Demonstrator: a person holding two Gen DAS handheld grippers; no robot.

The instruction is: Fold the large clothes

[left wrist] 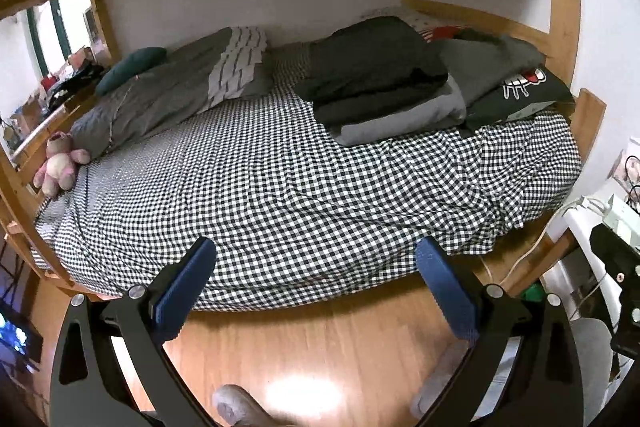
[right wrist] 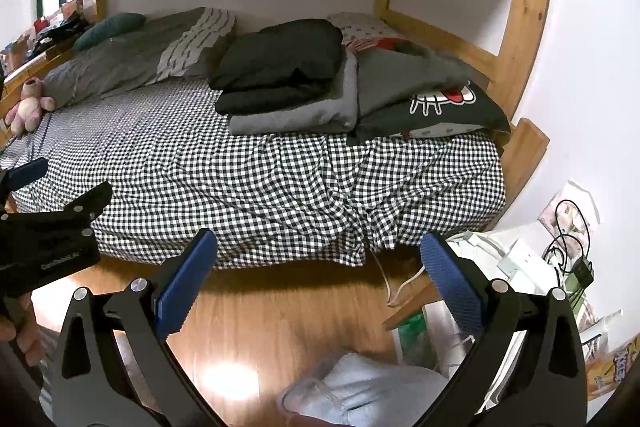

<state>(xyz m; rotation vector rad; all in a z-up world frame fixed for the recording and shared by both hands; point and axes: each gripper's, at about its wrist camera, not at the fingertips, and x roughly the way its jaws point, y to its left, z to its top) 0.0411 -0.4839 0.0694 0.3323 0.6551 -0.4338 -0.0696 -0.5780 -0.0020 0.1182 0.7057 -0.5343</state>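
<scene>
Both grippers are held over the wood floor (left wrist: 280,347) at the near side of the bed, pointing at it. The left gripper (left wrist: 316,251) has its jaws spread wide and holds nothing; the right gripper (right wrist: 318,247) is likewise wide apart and empty.

The clothes stack (right wrist: 288,83), a dark garment on a grey one, lies on the checked sheet (right wrist: 240,179) toward the far side, well ahead of both grippers, beside the printed pillow (right wrist: 440,107). Its long axis runs roughly along the bed's length. It lies right of the left gripper's centre line and just left of the right's, so the right gripper is judged nearer.

Only the right wrist view shows the left gripper's body and the pale bundle (right wrist: 360,387) on the floor; whether that is clothing cannot be told
</scene>
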